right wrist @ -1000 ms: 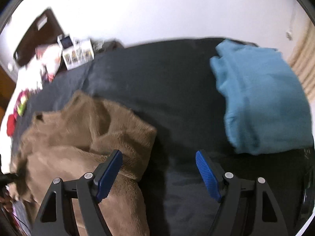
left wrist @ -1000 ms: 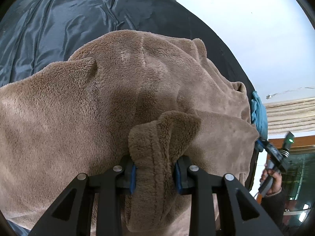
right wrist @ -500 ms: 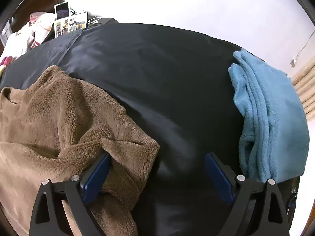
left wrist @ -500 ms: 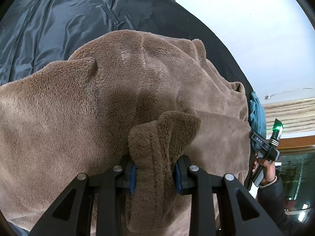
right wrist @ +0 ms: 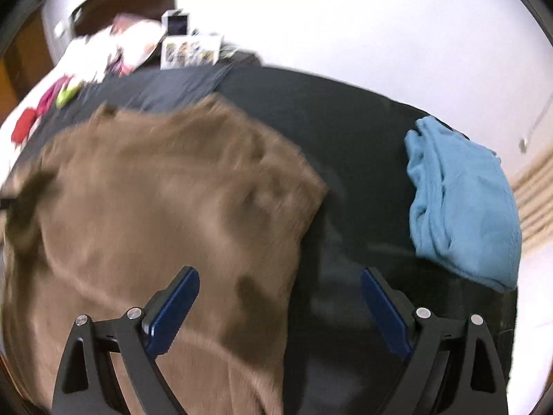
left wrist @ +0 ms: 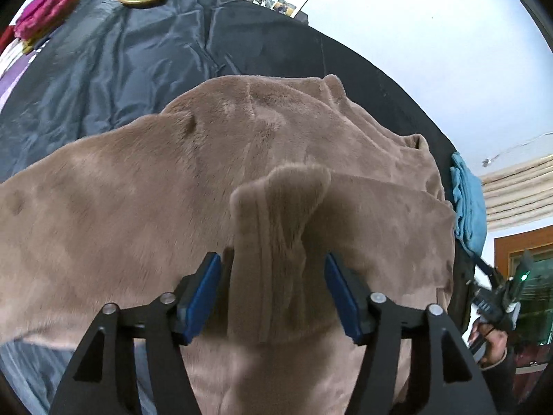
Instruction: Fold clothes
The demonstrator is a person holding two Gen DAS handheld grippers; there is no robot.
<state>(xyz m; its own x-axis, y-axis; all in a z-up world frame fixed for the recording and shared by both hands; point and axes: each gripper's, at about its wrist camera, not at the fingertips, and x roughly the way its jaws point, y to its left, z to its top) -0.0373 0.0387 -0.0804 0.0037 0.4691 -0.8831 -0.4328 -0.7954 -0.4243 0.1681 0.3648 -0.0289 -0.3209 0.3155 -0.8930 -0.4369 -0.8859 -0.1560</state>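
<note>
The left gripper (left wrist: 273,294), clamped a moment ago on a fold of the brown fleece garment (left wrist: 207,180), now stands with its jaws apart, so the fold lies released on the dark bedsheet (left wrist: 121,58), while the right gripper (right wrist: 276,311) hangs wide open above it, suggesting this fold is placed.

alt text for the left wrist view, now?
The left gripper stands open around a raised fold of the brown fleece garment, which is spread on a dark satin sheet. A folded blue towel lies at far right.
</note>
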